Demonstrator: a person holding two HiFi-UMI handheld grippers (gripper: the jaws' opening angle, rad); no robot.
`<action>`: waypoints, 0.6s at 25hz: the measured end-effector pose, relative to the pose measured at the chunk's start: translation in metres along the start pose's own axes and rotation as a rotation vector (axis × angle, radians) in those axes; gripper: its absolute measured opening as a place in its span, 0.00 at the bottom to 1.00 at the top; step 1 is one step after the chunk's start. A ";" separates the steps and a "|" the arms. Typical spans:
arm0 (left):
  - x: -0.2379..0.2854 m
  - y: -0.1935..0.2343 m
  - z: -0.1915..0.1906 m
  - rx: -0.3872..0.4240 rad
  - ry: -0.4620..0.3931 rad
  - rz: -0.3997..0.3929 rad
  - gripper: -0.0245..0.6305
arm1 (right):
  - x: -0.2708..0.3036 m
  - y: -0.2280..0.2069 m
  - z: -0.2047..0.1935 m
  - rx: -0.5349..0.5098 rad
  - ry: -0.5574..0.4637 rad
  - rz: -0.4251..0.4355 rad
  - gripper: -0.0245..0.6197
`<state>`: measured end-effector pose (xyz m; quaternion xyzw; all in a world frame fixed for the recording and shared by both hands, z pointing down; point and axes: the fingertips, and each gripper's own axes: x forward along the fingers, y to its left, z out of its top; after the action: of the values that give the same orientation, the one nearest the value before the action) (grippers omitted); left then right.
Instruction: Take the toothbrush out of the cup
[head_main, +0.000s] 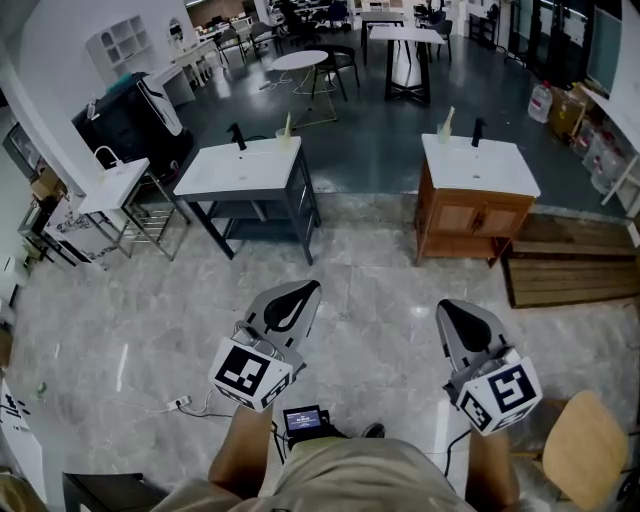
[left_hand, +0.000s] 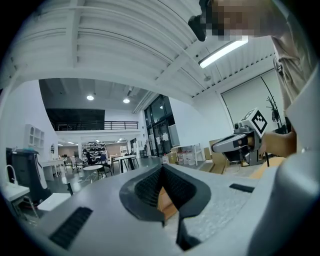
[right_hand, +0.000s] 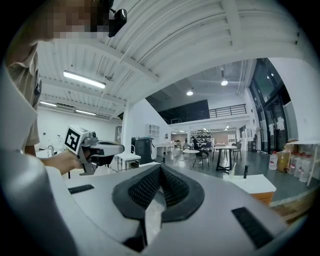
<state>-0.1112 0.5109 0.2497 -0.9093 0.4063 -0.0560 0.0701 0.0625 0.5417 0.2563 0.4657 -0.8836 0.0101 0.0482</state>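
Toothbrush (head_main: 289, 121) stands handle-up in a pale cup (head_main: 283, 134) at the back edge of the white washstand (head_main: 240, 170) on dark legs, just beside a black tap (head_main: 237, 134). A second toothbrush (head_main: 448, 118) stands in a second cup (head_main: 443, 135) at the back of the wooden vanity (head_main: 470, 215) to the right, near a second tap (head_main: 477, 130). All of these are too small to show more detail. Both basins are well apart from the person, across a stretch of pale marbled floor (head_main: 370, 290). The left gripper (head_main: 293, 297) and right gripper (head_main: 462, 320) are held out level, side by side over that floor. They point towards the basins and are nowhere near either cup. Each gripper's own view shows its dark ribbed pads (left_hand: 149, 189) pressed together with nothing between them, so both sets of jaws are fully closed and empty. A wooden pallet (head_main: 570, 265) lies beside the vanity, and a round wooden chair seat (head_main: 585, 448) is at the person's right
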 end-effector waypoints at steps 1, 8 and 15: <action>0.002 -0.003 0.001 0.003 0.003 0.001 0.04 | -0.002 -0.004 -0.001 0.002 -0.002 0.000 0.04; 0.018 0.000 -0.007 0.002 0.020 0.009 0.04 | 0.004 -0.022 -0.009 0.024 -0.003 0.003 0.04; 0.058 0.033 -0.024 -0.004 0.033 -0.010 0.04 | 0.044 -0.051 -0.022 0.042 0.018 -0.024 0.04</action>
<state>-0.1009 0.4440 0.2704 -0.9105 0.4029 -0.0705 0.0615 0.0815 0.4775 0.2807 0.4772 -0.8770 0.0325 0.0466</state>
